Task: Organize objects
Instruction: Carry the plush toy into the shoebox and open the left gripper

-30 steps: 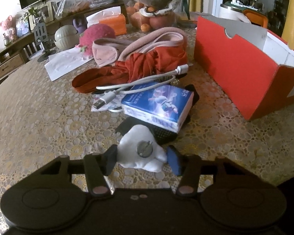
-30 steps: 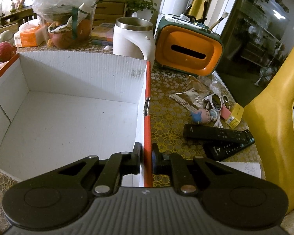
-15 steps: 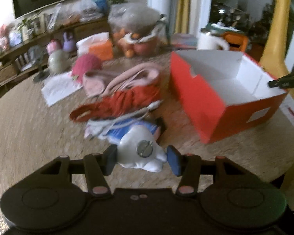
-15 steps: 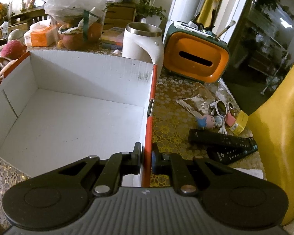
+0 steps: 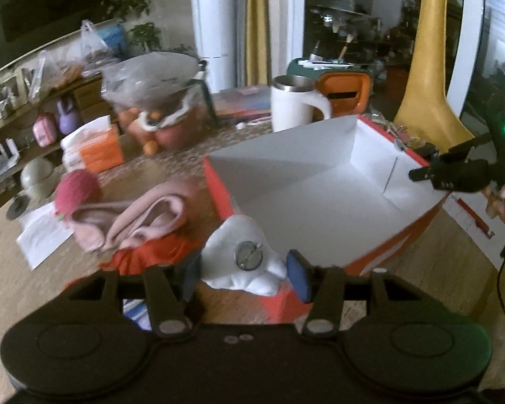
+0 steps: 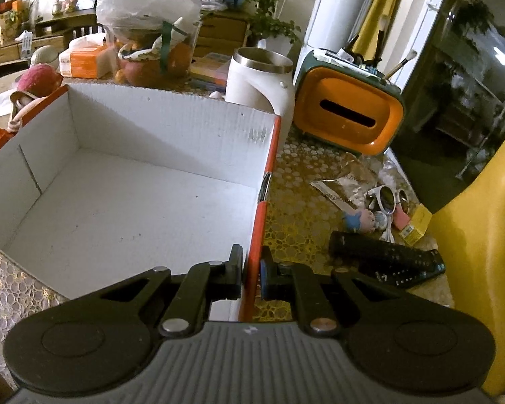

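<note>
My left gripper point(image 5: 244, 277) is shut on a white soft object with a round metal clasp point(image 5: 242, 256) and holds it above the near corner of the open red box point(image 5: 380, 256). The box's white inside point(image 6: 124, 208) holds nothing. My right gripper point(image 6: 251, 274) is shut on the box's right wall point(image 6: 264, 202); it also shows at the right edge of the left wrist view point(image 5: 454, 171). A pink cloth point(image 5: 141, 219) and a red cloth point(image 5: 151, 256) lie left of the box.
A white mug point(image 6: 259, 80), an orange tissue holder point(image 6: 350, 114), a bag of fruit point(image 6: 148, 43) and an orange tissue pack point(image 6: 82, 60) stand behind the box. Two black remotes point(image 6: 383, 259), sunglasses point(image 6: 387, 198) and small items lie right of it. A yellow chair point(image 6: 471, 235) stands at right.
My left gripper rose from the pile and swung right with the white object, now over the box's near corner. My right gripper kept its hold on the box wall.
</note>
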`<state>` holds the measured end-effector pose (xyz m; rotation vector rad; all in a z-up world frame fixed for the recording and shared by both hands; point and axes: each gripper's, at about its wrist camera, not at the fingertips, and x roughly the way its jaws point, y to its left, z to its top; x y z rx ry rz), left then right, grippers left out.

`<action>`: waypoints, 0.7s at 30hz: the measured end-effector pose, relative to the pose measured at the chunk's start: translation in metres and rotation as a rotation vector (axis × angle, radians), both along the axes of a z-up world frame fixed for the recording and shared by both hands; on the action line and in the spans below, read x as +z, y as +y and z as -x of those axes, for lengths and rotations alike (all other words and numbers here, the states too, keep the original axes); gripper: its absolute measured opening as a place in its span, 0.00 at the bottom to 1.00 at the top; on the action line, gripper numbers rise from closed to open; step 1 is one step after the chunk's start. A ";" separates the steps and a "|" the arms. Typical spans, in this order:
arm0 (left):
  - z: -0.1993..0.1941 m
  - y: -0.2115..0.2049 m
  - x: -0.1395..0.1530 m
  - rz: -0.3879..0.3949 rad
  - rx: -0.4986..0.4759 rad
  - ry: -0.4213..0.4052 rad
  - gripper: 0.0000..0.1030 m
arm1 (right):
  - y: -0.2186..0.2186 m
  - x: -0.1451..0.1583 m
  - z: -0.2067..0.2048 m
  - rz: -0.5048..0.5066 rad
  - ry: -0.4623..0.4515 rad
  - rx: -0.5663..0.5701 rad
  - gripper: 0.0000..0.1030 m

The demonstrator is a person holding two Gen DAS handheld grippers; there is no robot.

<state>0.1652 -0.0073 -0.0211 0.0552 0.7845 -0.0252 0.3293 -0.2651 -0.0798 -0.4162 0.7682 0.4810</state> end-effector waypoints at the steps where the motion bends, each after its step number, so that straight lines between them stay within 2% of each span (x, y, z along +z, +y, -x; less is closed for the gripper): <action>1: -0.007 -0.004 -0.001 0.001 -0.003 0.005 0.51 | -0.001 0.000 -0.001 -0.009 0.008 0.005 0.10; 12: -0.071 -0.052 -0.025 -0.003 -0.078 0.091 0.51 | 0.000 -0.003 0.001 -0.059 0.057 0.087 0.10; 17: -0.098 -0.061 -0.042 0.019 -0.087 0.158 0.51 | 0.000 -0.002 0.010 -0.063 0.081 0.139 0.10; 21: -0.116 -0.070 -0.060 0.010 -0.109 0.226 0.51 | -0.003 -0.001 0.014 -0.078 0.105 0.129 0.09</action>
